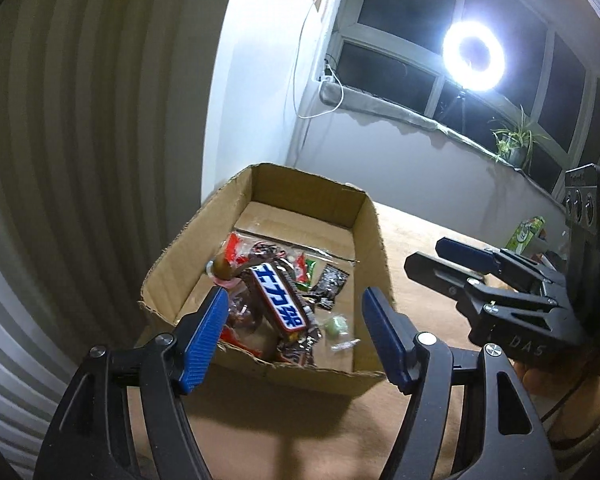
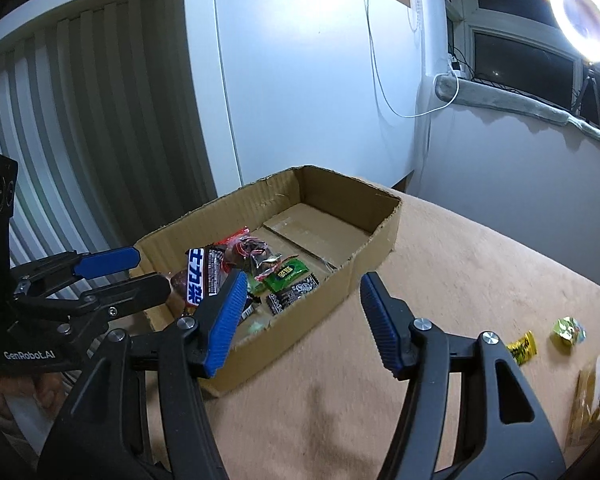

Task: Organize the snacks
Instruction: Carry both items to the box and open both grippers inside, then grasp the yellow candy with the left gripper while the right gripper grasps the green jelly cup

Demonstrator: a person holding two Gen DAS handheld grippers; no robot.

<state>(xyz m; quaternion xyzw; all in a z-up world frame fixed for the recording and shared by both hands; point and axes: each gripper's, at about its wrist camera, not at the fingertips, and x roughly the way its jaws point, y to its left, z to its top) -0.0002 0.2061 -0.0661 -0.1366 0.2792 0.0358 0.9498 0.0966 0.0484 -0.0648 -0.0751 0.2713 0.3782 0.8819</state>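
A shallow open brown cardboard box (image 1: pixel 374 240) is seen on a tan cloth-covered table (image 2: pixel 480 264), its long axis running away from both cameras. Wrapped snacks are heaped at its near end. Topmost is a brown chocolate bar with a white-and-blue label (image 1: pixel 280 300), lying tilted on the pile, its long axis running from the far left to the near right in the left wrist view. A green sachet (image 2: pixel 286 274) and a black sachet (image 2: pixel 294 292) are seen beside it on the box floor.

The left gripper (image 1: pixel 294 326) is held above the near end of the box, its blue-padded jaws spread wide with nothing between them. The right gripper (image 2: pixel 300 316) is held over the box's near right wall, likewise spread wide and holding nothing.

On the table, well apart from the box to the right, a small yellow packet (image 2: pixel 522 347), a green wrapped sweet (image 2: pixel 568 330) and a clear bag (image 2: pixel 592 400) are lying.
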